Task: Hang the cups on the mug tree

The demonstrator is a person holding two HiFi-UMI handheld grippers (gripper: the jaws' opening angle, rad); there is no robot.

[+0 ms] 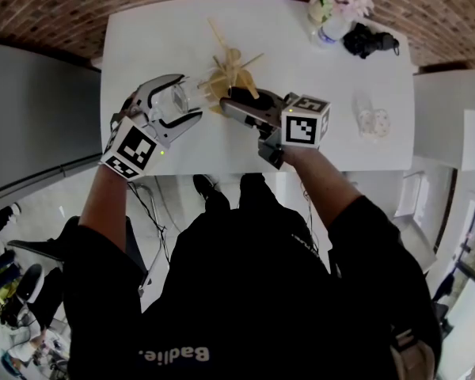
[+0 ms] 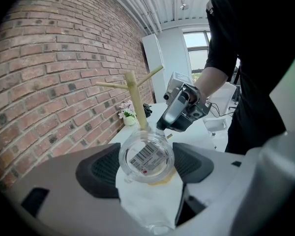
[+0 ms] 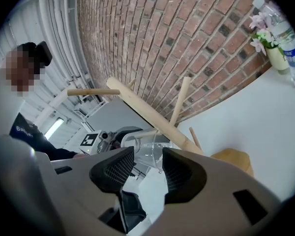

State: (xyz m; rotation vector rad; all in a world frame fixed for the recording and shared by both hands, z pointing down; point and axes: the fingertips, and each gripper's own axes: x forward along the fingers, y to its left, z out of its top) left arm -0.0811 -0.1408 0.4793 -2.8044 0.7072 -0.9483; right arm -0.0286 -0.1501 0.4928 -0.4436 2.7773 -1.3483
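Note:
A wooden mug tree (image 1: 233,70) stands mid-table, its pegs bare. A clear glass cup (image 1: 172,100) hangs just left of it, my left gripper (image 1: 188,96) shut on its sides. In the left gripper view the cup (image 2: 145,154) fills the gap between the pads, barcode label facing me, with the tree's trunk (image 2: 136,100) right behind it. My right gripper (image 1: 228,101) sits low by the tree's base, open, nothing between its pads. In the right gripper view the cup (image 3: 150,150) shows just past the right gripper (image 3: 147,163), beside the slanting trunk (image 3: 152,114).
A second clear cup (image 1: 372,122) stands on the white table (image 1: 142,46) at the right. A vase of flowers (image 1: 334,10) and a black object (image 1: 370,39) sit at the far right corner. The near table edge runs just under both grippers.

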